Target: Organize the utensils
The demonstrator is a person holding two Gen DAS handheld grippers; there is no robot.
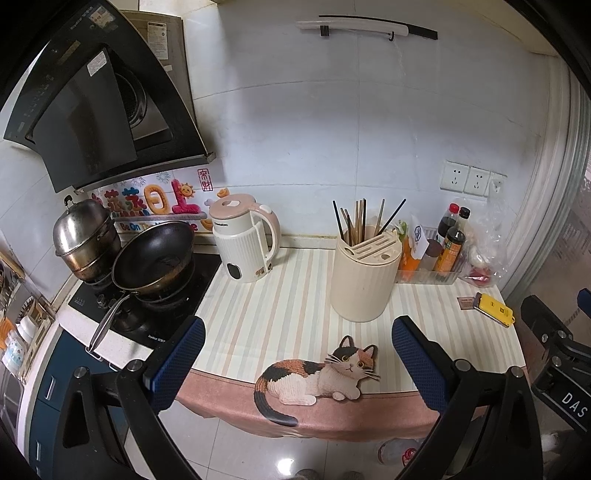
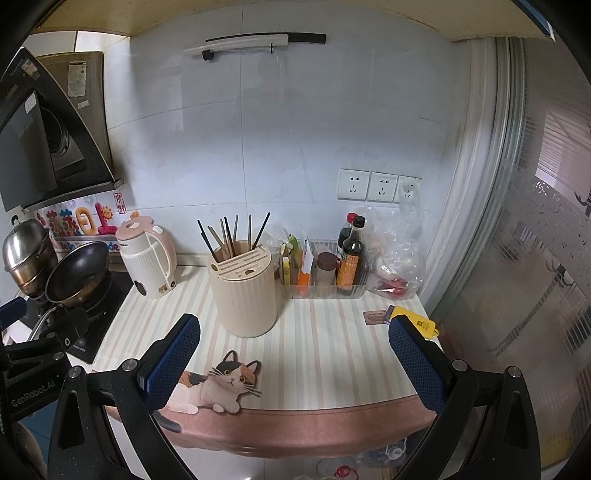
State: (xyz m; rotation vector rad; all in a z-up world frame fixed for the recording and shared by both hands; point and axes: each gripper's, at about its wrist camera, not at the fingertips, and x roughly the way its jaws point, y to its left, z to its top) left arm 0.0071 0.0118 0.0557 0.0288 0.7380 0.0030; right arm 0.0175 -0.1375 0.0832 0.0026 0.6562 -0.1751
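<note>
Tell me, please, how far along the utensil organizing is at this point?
Chopsticks already stand in the cream holder. Nothing is in hand: the left gripper and right gripper are both open and empty. No loose utensils show on the striped mat, so what remains is unclear.

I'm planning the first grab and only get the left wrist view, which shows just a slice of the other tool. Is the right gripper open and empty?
Observer: Yes. The right gripper is open, with nothing between its pads, and faces the striped mat in front of the utensil holder.
Operator: What is near its right finger?
Observer: A yellow tool lies on the mat, partly hidden behind that fingertip.
Operator: Anything overhead?
Observer: A cabinet underside spans the top of the right view.
</note>
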